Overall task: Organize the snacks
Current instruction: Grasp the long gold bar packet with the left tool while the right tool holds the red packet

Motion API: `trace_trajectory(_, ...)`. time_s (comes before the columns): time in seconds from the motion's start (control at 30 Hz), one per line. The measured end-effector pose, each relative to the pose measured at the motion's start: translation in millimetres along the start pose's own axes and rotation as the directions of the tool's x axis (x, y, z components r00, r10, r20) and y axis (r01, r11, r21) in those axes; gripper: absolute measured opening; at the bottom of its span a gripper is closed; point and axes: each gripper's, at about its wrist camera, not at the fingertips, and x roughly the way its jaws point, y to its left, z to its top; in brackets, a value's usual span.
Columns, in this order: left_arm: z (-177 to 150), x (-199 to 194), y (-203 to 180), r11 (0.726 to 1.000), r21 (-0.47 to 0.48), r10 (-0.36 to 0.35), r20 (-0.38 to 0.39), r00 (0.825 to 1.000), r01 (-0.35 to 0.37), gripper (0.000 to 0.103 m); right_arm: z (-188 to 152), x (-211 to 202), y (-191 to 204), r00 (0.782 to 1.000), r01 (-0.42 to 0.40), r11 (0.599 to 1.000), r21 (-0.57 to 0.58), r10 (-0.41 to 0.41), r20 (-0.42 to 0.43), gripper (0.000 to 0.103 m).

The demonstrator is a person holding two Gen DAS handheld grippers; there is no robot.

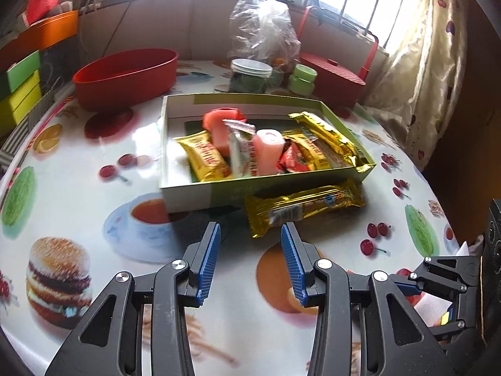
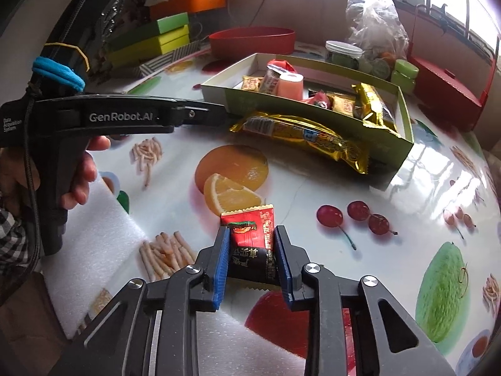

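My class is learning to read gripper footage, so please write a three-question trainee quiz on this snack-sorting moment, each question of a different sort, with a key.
1. True or false: the right gripper is shut on a small red and black foil sachet.
2. Where does the long gold foil snack bar lie? A) inside the shallow green cardboard box B) on the table against the box's near wall C) in the red oval plastic tub
3. Fill in: the left gripper holds ____.

Key: 1 true; 2 B; 3 nothing.
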Motion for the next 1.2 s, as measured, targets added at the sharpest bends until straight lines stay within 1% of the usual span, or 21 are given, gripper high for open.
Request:
trace_trajectory(0.23,8.8,21.7,-10.0,0.999,0.017,-0.033,-0.036,0.999,0.034,0.042,-1.0,-10.3,-18.0,0.998,0.032,0.996,0.086,-0.036,0.047,0.025)
trace_trajectory(0.4,10.3,33.9,-15.3,0.998,0.022,-0.054,-0.063,0.997,0.055,0.042,-2.4,-18.8,-36.5,0.994,0.053,0.982,0.179,-0.069,0.082,0.025)
trace_trajectory(0.7,2.5,28.9,-38.6,0.987,0.07,-0.142,-0.081,0.987,0.148,0.042,-12.6,-34.3,-57.5,0.986,0.071,0.952,0.299,-0.112,0.122,0.025)
trace_trajectory(0.97,-11.8,22.8,-68.2,0.964,0.149,-0.204,-0.122,0.971,0.221,0.042,-28.6,-46.6,-72.2,0.98,0.092,0.92,0.382,-0.151,0.128,0.025)
trace_trajectory(1.03,-10.6,19.6,-71.0,0.96,0.175,-0.201,-0.115,0.973,0.219,0.042,-29.9,-46.9,-74.1,0.979,0.096,0.914,0.393,-0.158,0.127,0.025)
trace_trajectory(1.2,3.5,16.3,-70.9,0.964,0.219,-0.142,-0.069,0.987,0.154,0.042,-33.5,-48.7,-78.5,0.978,0.093,0.903,0.42,-0.161,0.131,0.025)
